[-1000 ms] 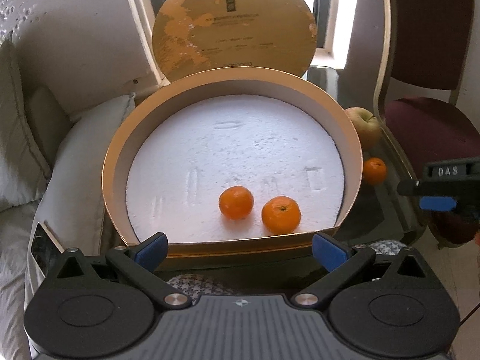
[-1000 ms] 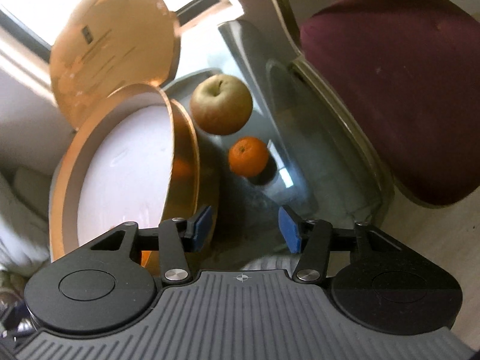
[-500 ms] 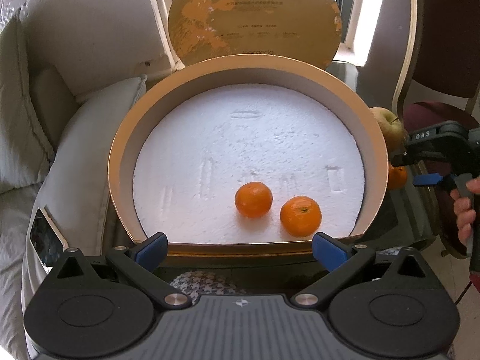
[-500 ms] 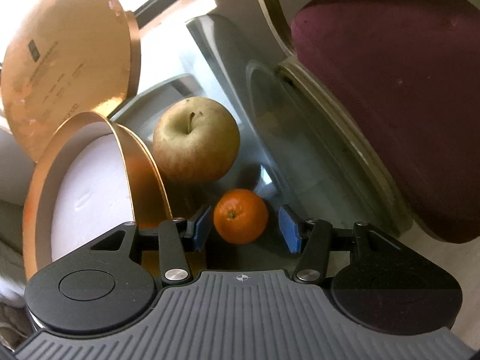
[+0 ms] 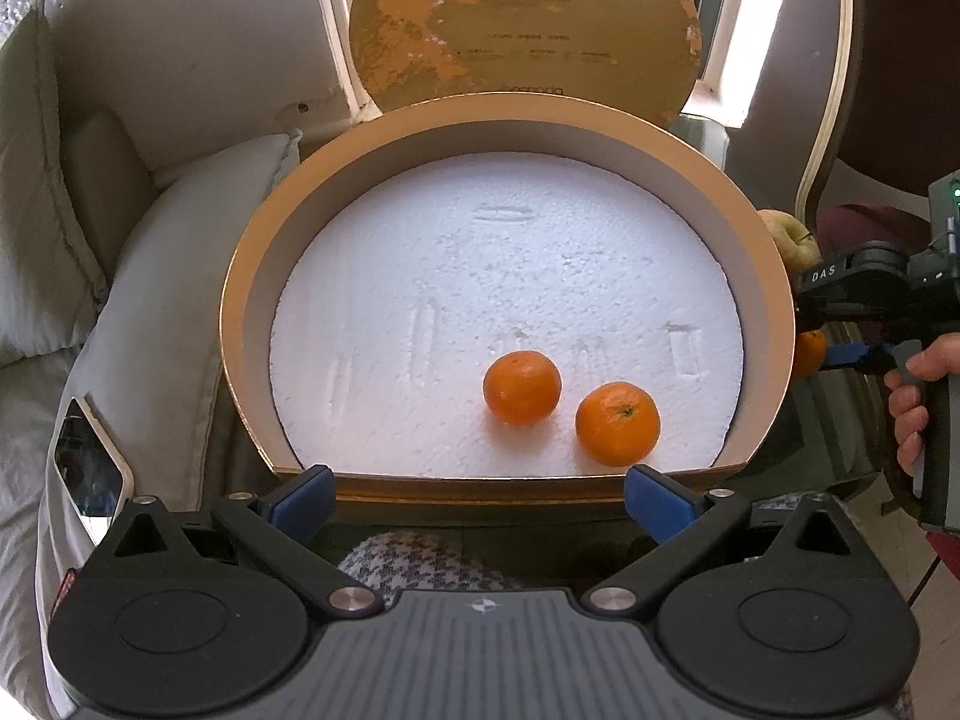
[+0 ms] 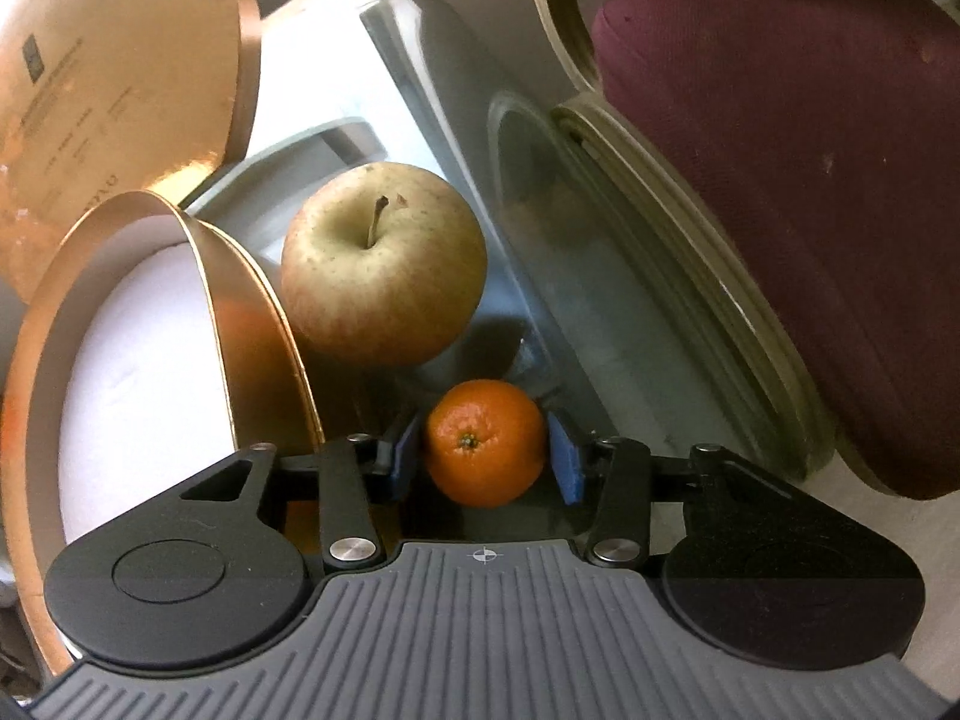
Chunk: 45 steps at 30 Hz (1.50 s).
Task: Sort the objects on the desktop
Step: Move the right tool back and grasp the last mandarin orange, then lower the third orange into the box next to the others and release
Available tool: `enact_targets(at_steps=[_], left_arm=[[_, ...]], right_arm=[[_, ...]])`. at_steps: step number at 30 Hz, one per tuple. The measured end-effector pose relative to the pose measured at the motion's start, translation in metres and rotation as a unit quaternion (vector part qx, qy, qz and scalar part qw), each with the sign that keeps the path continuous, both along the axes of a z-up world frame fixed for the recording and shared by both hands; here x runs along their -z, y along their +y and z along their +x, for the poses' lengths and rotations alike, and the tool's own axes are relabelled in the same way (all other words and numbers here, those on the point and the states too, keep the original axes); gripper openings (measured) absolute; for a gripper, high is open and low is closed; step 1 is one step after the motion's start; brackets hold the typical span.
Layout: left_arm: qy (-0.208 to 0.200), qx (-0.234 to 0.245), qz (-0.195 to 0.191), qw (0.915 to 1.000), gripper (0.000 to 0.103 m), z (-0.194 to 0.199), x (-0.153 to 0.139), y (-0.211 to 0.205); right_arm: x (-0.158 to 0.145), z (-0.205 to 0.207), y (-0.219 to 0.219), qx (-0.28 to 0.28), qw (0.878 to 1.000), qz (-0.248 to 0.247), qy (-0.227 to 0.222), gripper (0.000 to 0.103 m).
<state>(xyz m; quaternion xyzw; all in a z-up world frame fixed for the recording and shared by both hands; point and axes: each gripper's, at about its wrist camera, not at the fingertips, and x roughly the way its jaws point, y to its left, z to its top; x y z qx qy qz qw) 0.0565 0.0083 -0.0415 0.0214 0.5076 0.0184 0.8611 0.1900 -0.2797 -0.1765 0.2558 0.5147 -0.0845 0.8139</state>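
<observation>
Currently, left wrist view: my left gripper [image 5: 477, 495] has its jaws spread wide, nothing btwn them, sitting just short of the near rim of the round gold box [image 5: 240, 276]. Box has a white foam liner [image 5: 480, 276]; two tangerines lie on it toward the near right, one [image 5: 522, 387] just beside the other [image 5: 618, 423], not touching. Gold lid [image 5: 522, 24] stands upright behind the box. Far right in this view, my right hand [image 5: 918, 402] holds the right gripper's handle outside the box wall; a third tangerine [image 5: 810, 351] and an apple [image 5: 792, 240] peek past the rim. Phone [image 5: 90, 474] lies on the cushion at left. Right wrist view: my right gripper [image 6: 483, 459] has just been closing, jaws now partly shut w/ the third tangerine [image 6: 486, 444] btwn the blue pads [image 6: 564, 462], pads at or nearly at its sides; firm contact not clear. Tangerine rests on the glass tabletop [image 6: 600, 312], outside the box, apple [image 6: 384, 264] just behind it. Maroon chair seat [image 6: 780, 180] at right.
</observation>
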Motion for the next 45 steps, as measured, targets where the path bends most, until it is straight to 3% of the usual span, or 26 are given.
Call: enact_targets(at_steps=[3, 10, 16, 23, 27, 36, 45], left_arm=[[-0.005, -0.003, -0.003, 1.0000, 0.102, -0.003, -0.003, 0.004], [-0.009, -0.015, -0.021, 0.9996, 0.102, -0.015, -0.004, 0.019], [-0.024, -0.037, -0.033, 0.9985, 0.102, -0.025, -0.010, 0.039], [-0.041, -0.063, -0.043, 0.9962, 0.102, -0.024, -0.018, 0.062], [-0.035, -0.079, -0.045, 0.9953, 0.102, -0.023, -0.014, 0.072], [-0.011, -0.080, -0.054, 0.9953, 0.102, -0.021, -0.001, 0.079], [-0.004, -0.077, -0.055, 0.9955, 0.102, -0.021, 0.003, 0.076]], right_arm=[[-0.005, -0.007, 0.000, 0.004, 1.000, -0.014, -0.006, 0.045], [-0.028, -0.047, -0.011, 0.006, 1.000, 0.007, -0.030, 0.045], [-0.067, -0.078, -0.008, -0.004, 0.997, 0.007, -0.070, 0.046], [-0.119, -0.063, 0.043, -0.070, 0.988, 0.013, -0.139, 0.046], [-0.117, -0.042, 0.089, -0.125, 0.983, 0.001, -0.132, 0.046], [-0.053, -0.011, 0.150, -0.195, 0.980, -0.017, -0.040, 0.046], [-0.038, -0.013, 0.164, -0.202, 0.977, -0.053, -0.045, 0.046]])
